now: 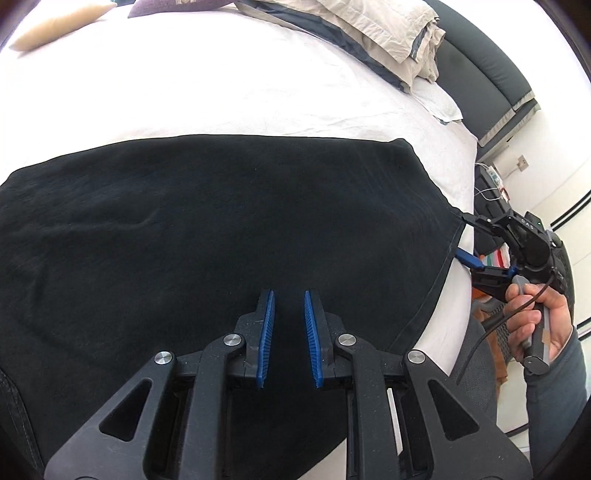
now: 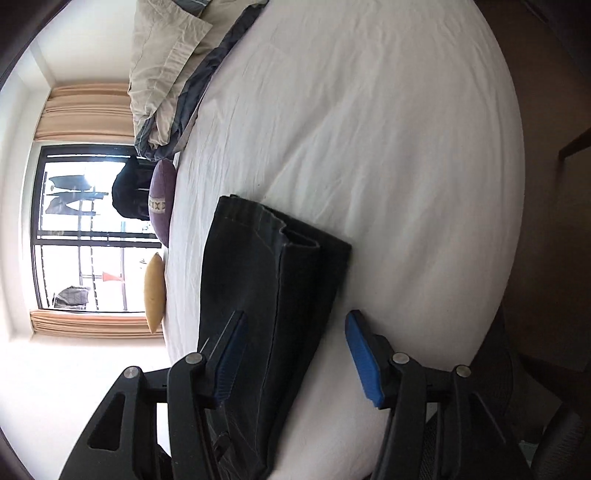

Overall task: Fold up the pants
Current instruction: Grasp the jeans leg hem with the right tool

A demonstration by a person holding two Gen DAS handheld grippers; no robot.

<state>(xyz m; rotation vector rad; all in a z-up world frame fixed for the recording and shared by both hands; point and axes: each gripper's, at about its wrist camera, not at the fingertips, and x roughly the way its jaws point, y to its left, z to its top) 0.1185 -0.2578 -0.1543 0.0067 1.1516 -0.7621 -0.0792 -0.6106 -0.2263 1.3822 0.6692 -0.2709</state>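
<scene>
Black pants (image 1: 221,229) lie spread flat on the white bed sheet (image 1: 221,92). My left gripper (image 1: 289,295) hovers over the near part of the pants with its blue pads (image 1: 266,332) a small gap apart and nothing between them. My right gripper (image 1: 466,242) is at the pants' right edge, open, its jaws on either side of the hem. In the right wrist view the gripper (image 2: 293,321) is wide open, with the folded pants edge (image 2: 273,295) running between the fingers (image 2: 360,354).
Crumpled beige and grey bedding (image 1: 388,33) lies at the head of the bed by a dark headboard (image 1: 480,85). Purple (image 2: 161,201) and yellow (image 2: 153,291) cushions lie on the far side near a window (image 2: 85,225). A mesh chair (image 1: 480,369) stands by the bed edge.
</scene>
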